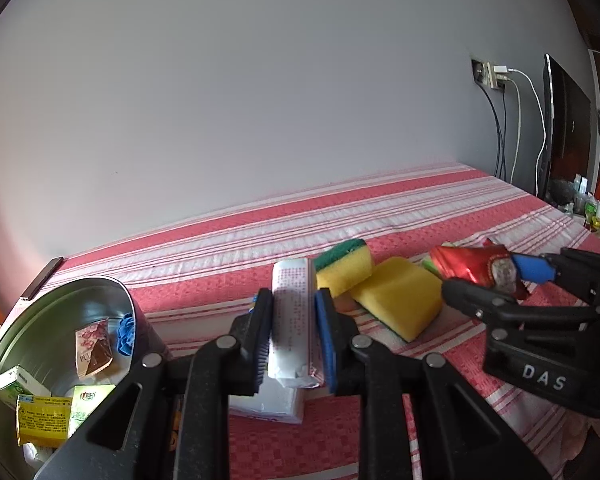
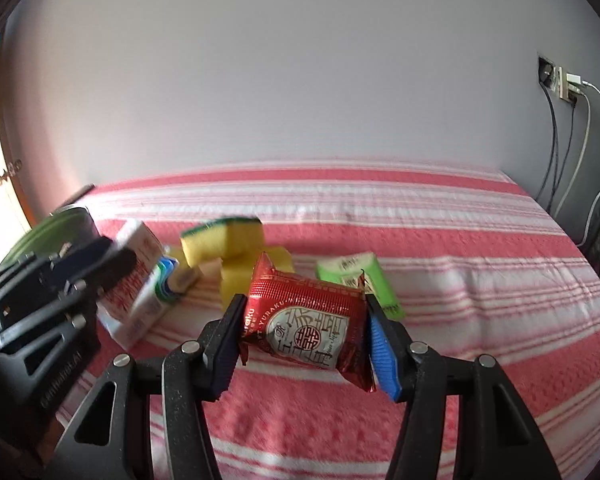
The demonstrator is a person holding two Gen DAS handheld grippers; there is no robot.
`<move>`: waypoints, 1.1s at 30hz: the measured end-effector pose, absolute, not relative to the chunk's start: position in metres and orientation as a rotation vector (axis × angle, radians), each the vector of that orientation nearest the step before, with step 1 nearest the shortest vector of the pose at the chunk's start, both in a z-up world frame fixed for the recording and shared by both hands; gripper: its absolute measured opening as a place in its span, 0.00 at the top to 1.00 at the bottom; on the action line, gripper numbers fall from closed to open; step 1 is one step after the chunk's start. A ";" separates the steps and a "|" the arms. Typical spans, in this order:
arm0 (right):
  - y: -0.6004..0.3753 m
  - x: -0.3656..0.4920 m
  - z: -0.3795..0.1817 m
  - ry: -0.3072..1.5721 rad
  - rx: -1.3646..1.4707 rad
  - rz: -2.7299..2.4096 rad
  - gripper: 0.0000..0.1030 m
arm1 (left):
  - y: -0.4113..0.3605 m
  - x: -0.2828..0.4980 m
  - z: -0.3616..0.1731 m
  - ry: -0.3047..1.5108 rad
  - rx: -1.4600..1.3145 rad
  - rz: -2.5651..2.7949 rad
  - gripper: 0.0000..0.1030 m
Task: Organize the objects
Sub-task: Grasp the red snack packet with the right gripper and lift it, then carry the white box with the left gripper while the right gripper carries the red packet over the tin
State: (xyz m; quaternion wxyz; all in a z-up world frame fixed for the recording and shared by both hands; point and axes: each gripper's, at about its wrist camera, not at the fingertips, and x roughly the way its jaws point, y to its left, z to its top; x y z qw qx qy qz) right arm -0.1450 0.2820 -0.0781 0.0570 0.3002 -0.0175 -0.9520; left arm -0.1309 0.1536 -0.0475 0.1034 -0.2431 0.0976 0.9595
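Both loads lifted clear of the striped bedcover [image 2: 460, 240], probably bound for the metal tin [image 1: 40, 320] left of the left gripper [image 1: 292, 340]. Left gripper pressed hard onto a white printed packet [image 1: 292, 312]. Right gripper [image 2: 304, 344] half-spread, pinching a red foil snack pack [image 2: 308, 320]; sponges [image 2: 228, 248] just beyond.

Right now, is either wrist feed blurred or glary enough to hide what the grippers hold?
Left wrist view: mostly sharp, the white packet in the left gripper readable, fisheye bending at the edges. Right wrist view: sponges motion-smeared, but the red packet in the right gripper stays legible; no glare.
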 end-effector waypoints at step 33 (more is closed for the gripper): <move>0.267 -0.116 -0.050 0.028 0.397 -3.046 0.43 | 0.126 -0.117 -0.040 0.108 -0.595 2.958 0.79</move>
